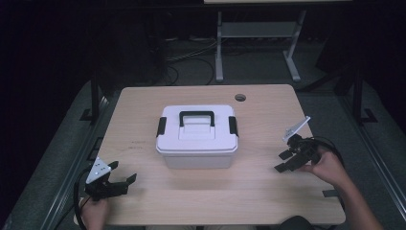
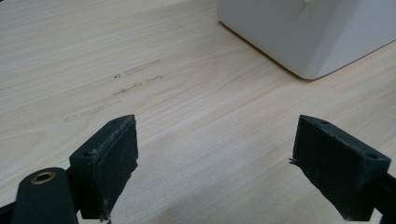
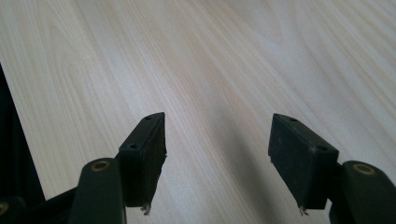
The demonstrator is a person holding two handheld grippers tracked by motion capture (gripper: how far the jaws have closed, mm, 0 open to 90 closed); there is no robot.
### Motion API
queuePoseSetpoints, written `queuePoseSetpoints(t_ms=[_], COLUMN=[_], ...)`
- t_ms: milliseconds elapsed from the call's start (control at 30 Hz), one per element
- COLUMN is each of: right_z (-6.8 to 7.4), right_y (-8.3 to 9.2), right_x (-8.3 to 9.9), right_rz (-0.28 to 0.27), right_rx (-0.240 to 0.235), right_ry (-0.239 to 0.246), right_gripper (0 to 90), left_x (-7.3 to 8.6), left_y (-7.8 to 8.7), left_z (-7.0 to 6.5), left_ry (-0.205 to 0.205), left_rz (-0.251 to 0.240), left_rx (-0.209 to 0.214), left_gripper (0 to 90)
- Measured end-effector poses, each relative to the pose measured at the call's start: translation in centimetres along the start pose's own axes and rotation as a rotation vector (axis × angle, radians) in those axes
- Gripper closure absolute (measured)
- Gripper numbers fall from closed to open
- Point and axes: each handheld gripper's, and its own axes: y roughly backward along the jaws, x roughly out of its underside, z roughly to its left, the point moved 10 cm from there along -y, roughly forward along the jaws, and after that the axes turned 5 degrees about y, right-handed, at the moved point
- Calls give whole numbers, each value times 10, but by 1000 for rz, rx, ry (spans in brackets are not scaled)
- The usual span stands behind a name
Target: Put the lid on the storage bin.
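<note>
Grippers first: the right gripper (image 1: 286,161) sits near the table's right edge, held in the person's right hand (image 1: 327,165), with its jaws spread and nothing between them. In the right gripper view the two black pads (image 3: 302,158) stand well apart over bare wood grain, and no object lies in the gap. The left gripper (image 1: 121,178) is at the near left corner of the table, held in the left hand (image 1: 95,209), jaws likewise spread and holding nothing; in the left gripper view its pads (image 2: 111,163) frame an open stretch of tabletop marked by a few faint scuffs (image 2: 135,79). Both grippers point inward toward the white storage box (image 1: 197,138), which stands upright at the middle of the wooden table (image 1: 143,100), well apart from either tool. The box lid is on, with a black carry handle (image 1: 196,115) lying across its top and a black latch on each short side (image 1: 161,126); whether the latches are fastened is hard to judge at this resolution. A lower corner of the box (image 2: 308,32) shows ahead of the left gripper. A round cable hole (image 1: 240,97) sits in the table's far right area, behind the box.
</note>
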Motion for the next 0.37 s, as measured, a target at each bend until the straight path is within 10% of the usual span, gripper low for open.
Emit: queuePoseSetpoints(t_ms=[367], right_z=[8], right_y=[3], right_x=[7], right_rz=[-20], right_rx=[9], right_ry=[4], right_gripper=[352], left_x=[0], left_y=[0], left_z=[0], left_ry=[-2], left_rz=[1], left_rx=[-1], left_gripper=[134])
